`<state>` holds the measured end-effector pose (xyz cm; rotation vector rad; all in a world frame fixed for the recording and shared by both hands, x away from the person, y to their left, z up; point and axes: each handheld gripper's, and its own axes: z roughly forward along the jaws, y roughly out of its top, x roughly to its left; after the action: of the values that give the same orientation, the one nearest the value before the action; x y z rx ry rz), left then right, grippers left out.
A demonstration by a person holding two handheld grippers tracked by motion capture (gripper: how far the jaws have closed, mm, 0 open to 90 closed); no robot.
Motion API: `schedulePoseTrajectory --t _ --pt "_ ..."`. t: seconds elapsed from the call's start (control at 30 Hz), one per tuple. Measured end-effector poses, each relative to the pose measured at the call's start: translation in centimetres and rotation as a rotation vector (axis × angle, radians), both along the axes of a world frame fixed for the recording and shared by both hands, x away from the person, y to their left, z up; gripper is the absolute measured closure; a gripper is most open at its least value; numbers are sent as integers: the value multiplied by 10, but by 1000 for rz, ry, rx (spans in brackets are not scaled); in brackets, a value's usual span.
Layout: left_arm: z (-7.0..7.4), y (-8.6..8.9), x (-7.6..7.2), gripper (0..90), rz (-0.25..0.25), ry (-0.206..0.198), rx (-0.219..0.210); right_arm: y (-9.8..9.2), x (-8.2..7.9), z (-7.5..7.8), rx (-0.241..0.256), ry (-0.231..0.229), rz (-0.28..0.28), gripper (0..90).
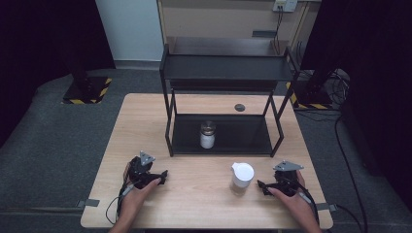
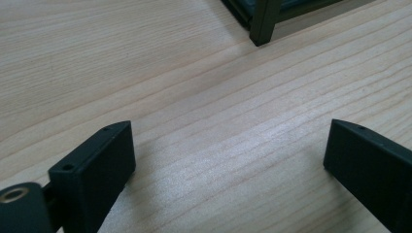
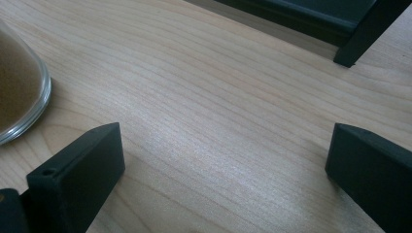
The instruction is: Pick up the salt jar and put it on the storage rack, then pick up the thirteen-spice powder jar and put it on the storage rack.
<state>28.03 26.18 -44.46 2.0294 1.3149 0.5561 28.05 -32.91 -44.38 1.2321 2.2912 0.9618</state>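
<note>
Near edge first. My left gripper (image 1: pixel 163 175) rests low on the wooden table (image 1: pixel 194 194) at the person's left, held in the left hand (image 1: pixel 138 191). In the left gripper view (image 2: pixel 228 145) its jaws stand wide apart with bare wood grain between them; it holds nothing.

My right gripper (image 1: pixel 261 187) sits at the same depth on the right side, in the right hand (image 1: pixel 291 196). In the right gripper view (image 3: pixel 223 150) the jaws are likewise spread wide and hold nothing (only table surface between them).

Just beside the right gripper, toward the table's middle, stands the white-lidded jar (image 1: pixel 242 177), upright on the table. The gripper's tips point at it but stay apart from it. In the right gripper view the jar's clear glass base (image 3: pixel 22 92) shows at the left edge, with a brownish fill inside; it lies outside the jaws, beyond the left one.

Farther back: a black two-tier rack (image 1: pixel 223 73) stands on the far half of the table. One of its feet (image 2: pixel 262 29) shows at the top of the left gripper view, another (image 3: pixel 357 46) at the top of the right gripper view. On its lower shelf (image 1: pixel 243 136) stands a small jar with a metal lid (image 1: pixel 208 134), upright, white contents, left of the shelf's centre. It is well apart from both grippers.

Behind the rack, a dark round grommet (image 1: pixel 239 107) is set into the tabletop.
</note>
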Motion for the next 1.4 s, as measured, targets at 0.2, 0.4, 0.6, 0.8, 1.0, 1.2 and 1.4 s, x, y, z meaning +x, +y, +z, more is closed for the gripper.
schedulePoseTrajectory --t 0.2,0.4,0.6,0.8,1.0,1.2,1.4 --pt "0 3 3 1 -15 6 -4 0 0 0 -1 0 0 11" --pt "0 0 2 0 -6 5 2 -1 -2 0 -2 0 3 10" --pt "0 1 3 0 -7 8 0 -2 -4 0 -2 0 5 10" --pt "0 1 4 0 -6 9 0 -2 -4 0 -2 0 5 10" --pt "0 0 4 0 -6 9 0 -2 -4 0 -2 0 5 10" --pt "0 0 3 0 -6 8 0 -2 -4 0 -1 -1 5 10" --pt "0 0 3 0 -5 8 1 -5 -3 0 5 2 10 13"
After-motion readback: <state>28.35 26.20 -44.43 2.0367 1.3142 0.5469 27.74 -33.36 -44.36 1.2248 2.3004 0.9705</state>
